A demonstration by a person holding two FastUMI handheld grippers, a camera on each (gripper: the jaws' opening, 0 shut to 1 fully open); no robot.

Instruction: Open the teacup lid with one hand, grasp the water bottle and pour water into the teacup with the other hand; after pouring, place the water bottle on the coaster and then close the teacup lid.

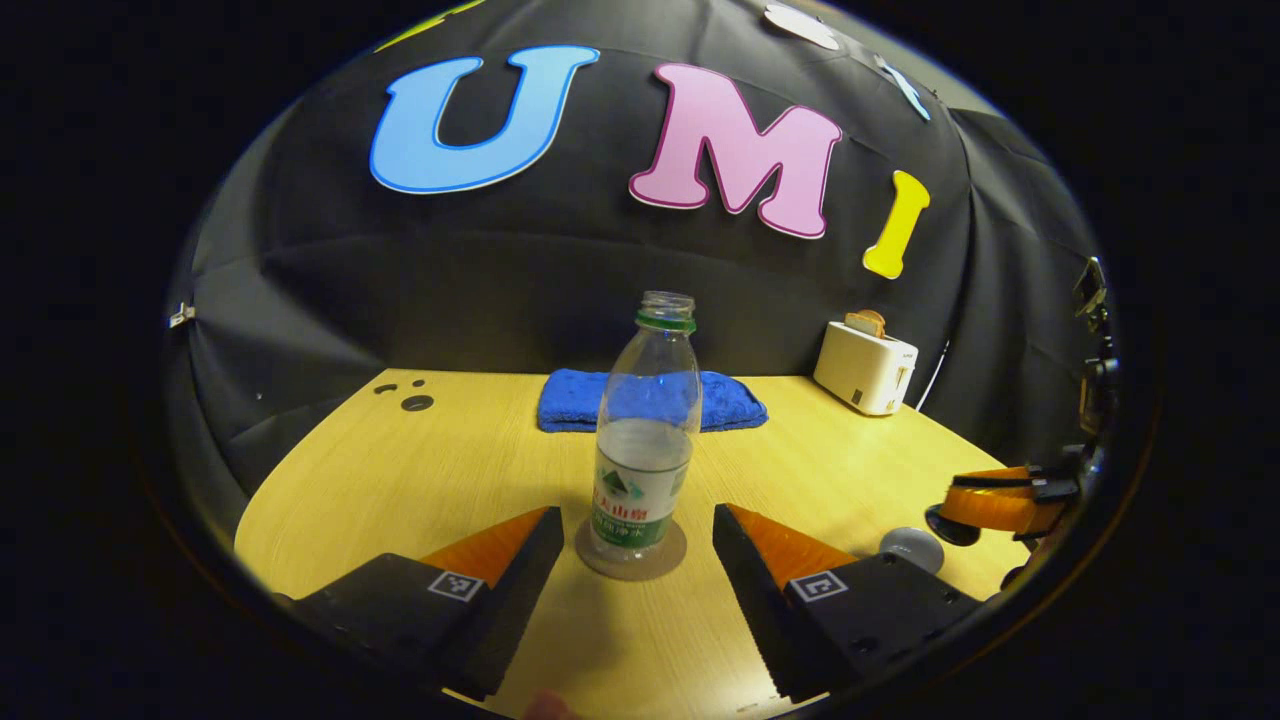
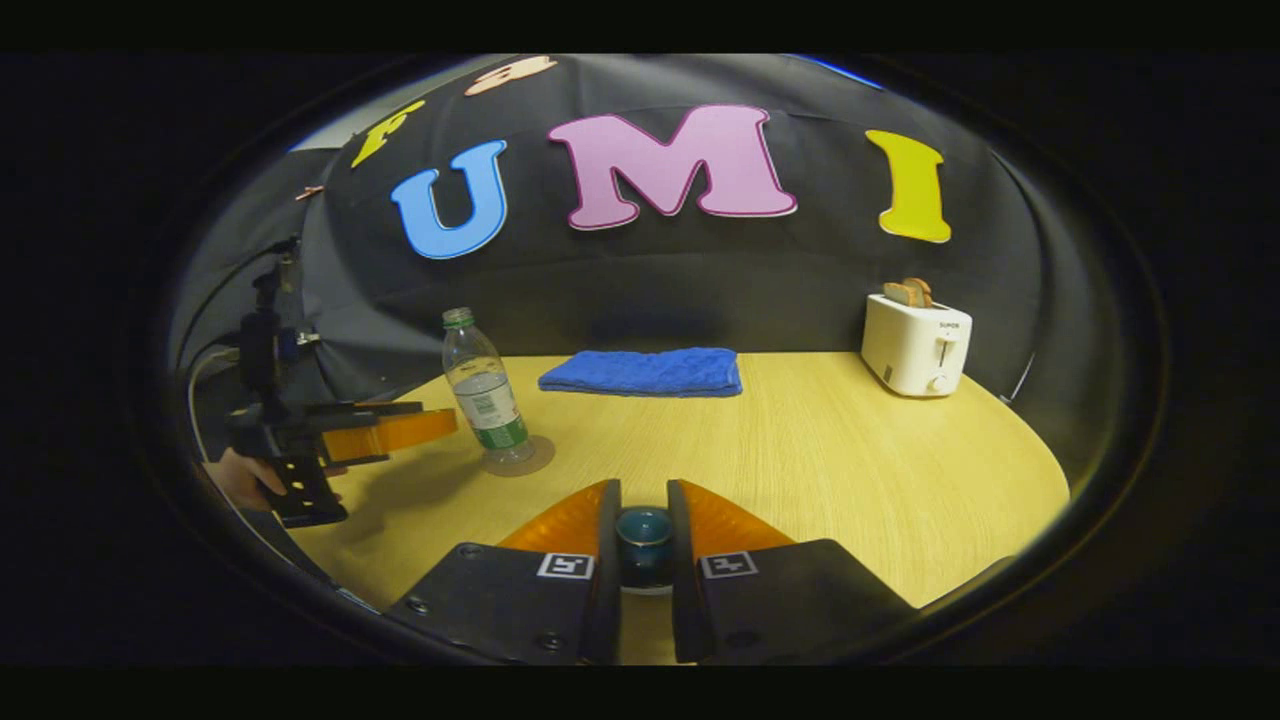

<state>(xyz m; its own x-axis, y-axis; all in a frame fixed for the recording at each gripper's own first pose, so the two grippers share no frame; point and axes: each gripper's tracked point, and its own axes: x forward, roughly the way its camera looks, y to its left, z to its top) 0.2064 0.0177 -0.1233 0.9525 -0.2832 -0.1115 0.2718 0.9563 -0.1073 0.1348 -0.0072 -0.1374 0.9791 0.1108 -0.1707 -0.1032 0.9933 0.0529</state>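
- The water bottle [image 1: 645, 440] stands upright on a round coaster [image 1: 632, 556] on the yellow wooden table [image 1: 420, 470], capless, with water up to about the middle of its body and a green ring at the neck.
- In the left gripper view, my left gripper [image 1: 638, 560] is spread wide, released, one finger on either side of the coaster, and neither touches the bottle.
- Far behind the bottle lies a folded blue towel [image 1: 575, 400]; to the far right stands a white toaster [image 1: 866, 368] with toast poking out of the top.
- At the right edge of that view my other claw [image 1: 1000, 505] shows, and just near it a rounded grey thing [image 1: 912, 548]; I cannot tell whether it is the lid or the cup.
- In the right gripper view, my right gripper [image 2: 644, 530] is narrowed around a small dark blue teacup [image 2: 643, 530] sitting between its fingers; the fingers look to be against its sides, though I cannot be sure of firm contact.
- From there, the bottle [image 2: 482, 390] on its coaster [image 2: 520, 458] is at the far left, and my left claw [image 2: 385, 432] hangs just left of it, held by my hand [image 2: 245, 478].
- The towel [image 2: 645, 372] lies at the far middle, the toaster [image 2: 915, 345] at the far right, well apart from the cup.
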